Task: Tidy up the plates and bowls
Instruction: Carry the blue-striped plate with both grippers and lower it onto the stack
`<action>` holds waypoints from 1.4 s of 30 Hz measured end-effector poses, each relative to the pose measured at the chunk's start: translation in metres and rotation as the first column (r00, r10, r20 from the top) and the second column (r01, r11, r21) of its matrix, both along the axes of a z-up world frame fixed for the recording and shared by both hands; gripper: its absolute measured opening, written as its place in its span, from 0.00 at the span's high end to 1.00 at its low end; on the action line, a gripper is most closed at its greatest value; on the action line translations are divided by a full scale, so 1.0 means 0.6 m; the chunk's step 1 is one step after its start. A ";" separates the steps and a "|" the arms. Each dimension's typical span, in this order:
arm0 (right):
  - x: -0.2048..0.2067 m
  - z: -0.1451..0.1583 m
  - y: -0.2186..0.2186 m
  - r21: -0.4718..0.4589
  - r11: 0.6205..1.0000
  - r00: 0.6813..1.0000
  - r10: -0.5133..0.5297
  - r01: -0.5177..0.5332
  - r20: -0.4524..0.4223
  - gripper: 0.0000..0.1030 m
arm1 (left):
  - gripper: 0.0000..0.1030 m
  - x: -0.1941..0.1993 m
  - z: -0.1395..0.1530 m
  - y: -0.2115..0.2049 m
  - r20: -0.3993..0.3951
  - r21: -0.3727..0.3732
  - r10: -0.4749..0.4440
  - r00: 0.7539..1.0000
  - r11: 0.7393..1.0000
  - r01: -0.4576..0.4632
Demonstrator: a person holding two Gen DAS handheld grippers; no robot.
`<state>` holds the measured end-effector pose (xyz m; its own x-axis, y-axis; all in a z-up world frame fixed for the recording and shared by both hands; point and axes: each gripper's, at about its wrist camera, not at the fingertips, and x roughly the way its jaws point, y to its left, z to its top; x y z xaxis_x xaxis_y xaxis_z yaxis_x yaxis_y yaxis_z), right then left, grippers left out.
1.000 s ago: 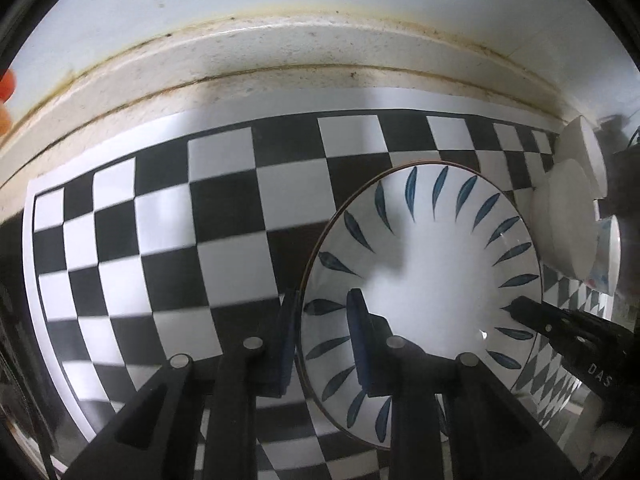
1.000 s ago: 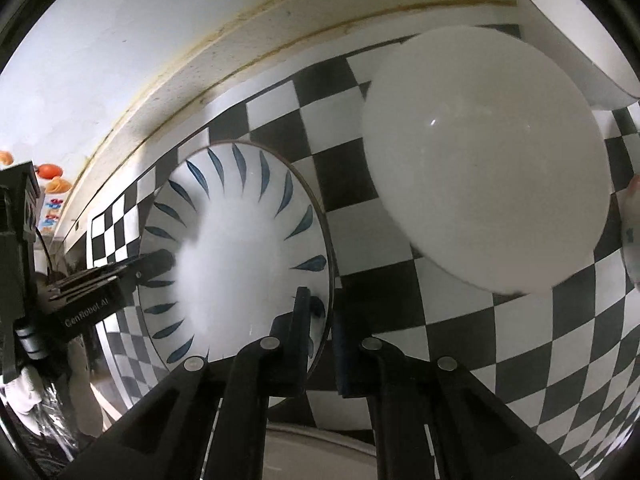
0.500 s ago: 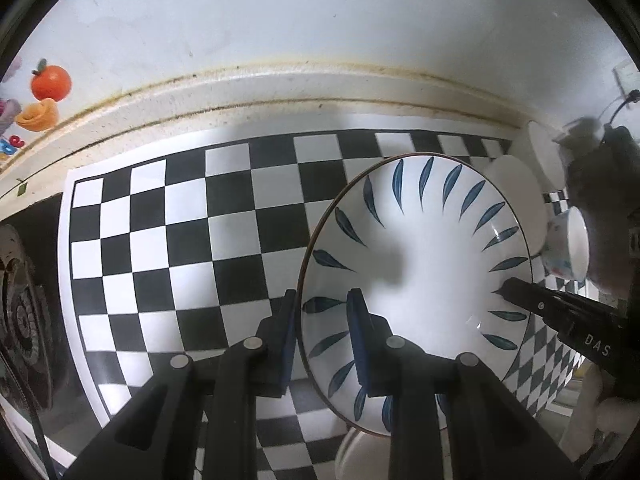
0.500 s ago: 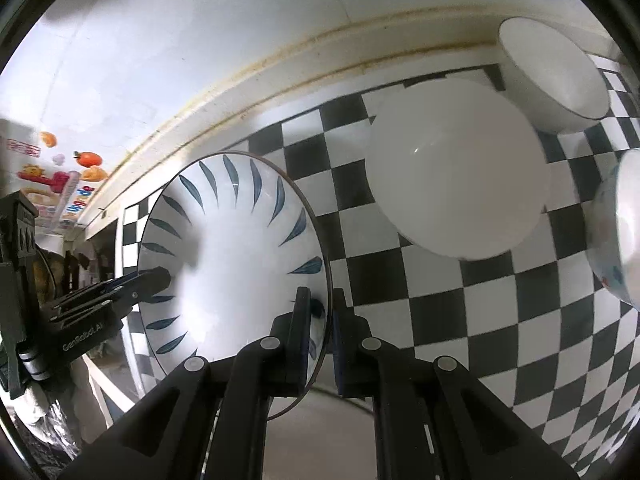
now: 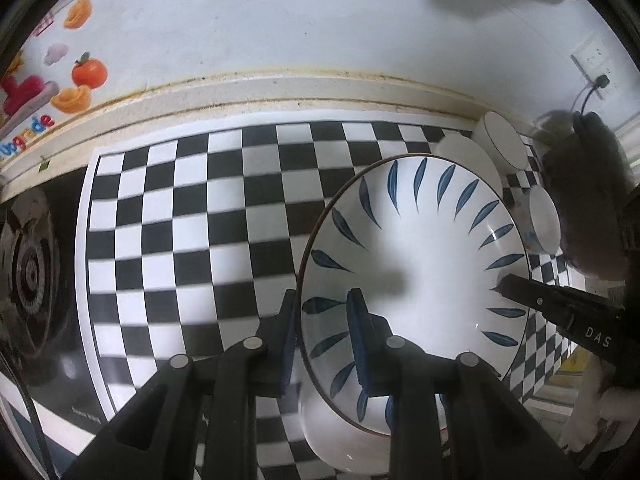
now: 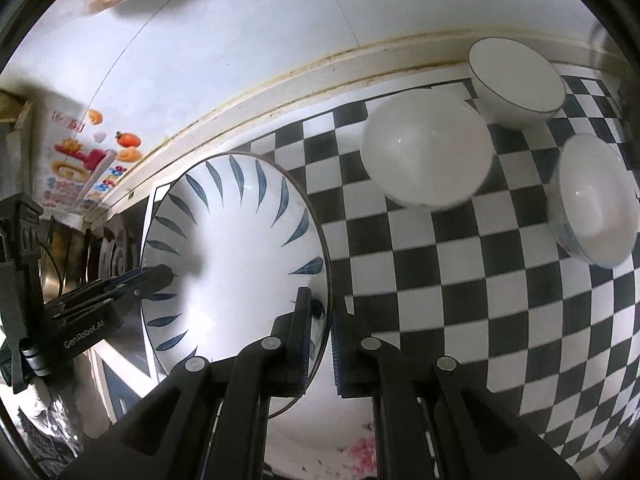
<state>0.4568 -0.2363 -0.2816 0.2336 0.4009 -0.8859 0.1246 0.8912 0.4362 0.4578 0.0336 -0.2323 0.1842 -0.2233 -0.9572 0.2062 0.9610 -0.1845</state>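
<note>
A white plate with blue leaf marks [image 5: 432,248] is held in the air above the checkered mat by both grippers. My left gripper [image 5: 320,320] is shut on its left rim. My right gripper [image 6: 320,312] is shut on its right rim; the plate [image 6: 232,248] fills the left of the right wrist view. The right gripper's finger [image 5: 552,304] shows on the far rim in the left wrist view. Another white dish [image 5: 340,440] with a pink pattern [image 6: 360,452] lies below the plate near the front edge.
A white bowl [image 6: 426,148], a blue-rimmed bowl [image 6: 516,80] and a patterned bowl [image 6: 596,208] stand at the mat's back right. A stove burner [image 5: 28,272] is at the left. The wall ledge [image 5: 280,92] runs behind the checkered mat [image 5: 180,220].
Both grippers have lifted the leaf plate up and back from the mat. More of the wall, the stove and the bowls have come into view.
</note>
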 end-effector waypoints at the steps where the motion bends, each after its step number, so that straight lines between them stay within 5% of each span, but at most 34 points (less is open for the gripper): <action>1: -0.009 0.002 -0.001 0.001 1.000 1.000 0.004 -0.004 0.001 0.90 | 0.79 -0.010 0.002 0.000 -0.001 -0.005 0.005 1.000 1.000 -0.005; 18: -0.132 -0.057 0.000 0.001 0.994 0.992 0.109 -0.110 -0.067 0.90 | 0.79 -0.157 -0.083 0.000 -0.113 0.007 0.037 0.993 0.999 -0.037; 28: -0.160 -0.116 0.000 0.003 0.991 0.984 0.134 -0.134 -0.122 0.90 | 0.79 -0.169 -0.124 -0.012 -0.153 0.034 0.034 0.988 0.999 -0.030; 42: -0.139 -0.134 0.001 -0.011 0.990 0.981 0.141 -0.144 -0.133 0.90 | 0.79 -0.165 -0.159 -0.036 -0.200 0.068 0.032 0.979 0.997 -0.019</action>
<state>0.3733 -0.2360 -0.3620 0.0561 0.4029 -0.9135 0.0507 0.9126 0.4057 0.3587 0.0119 -0.3279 -0.0082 -0.1565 -0.9876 0.1468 0.9768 -0.1560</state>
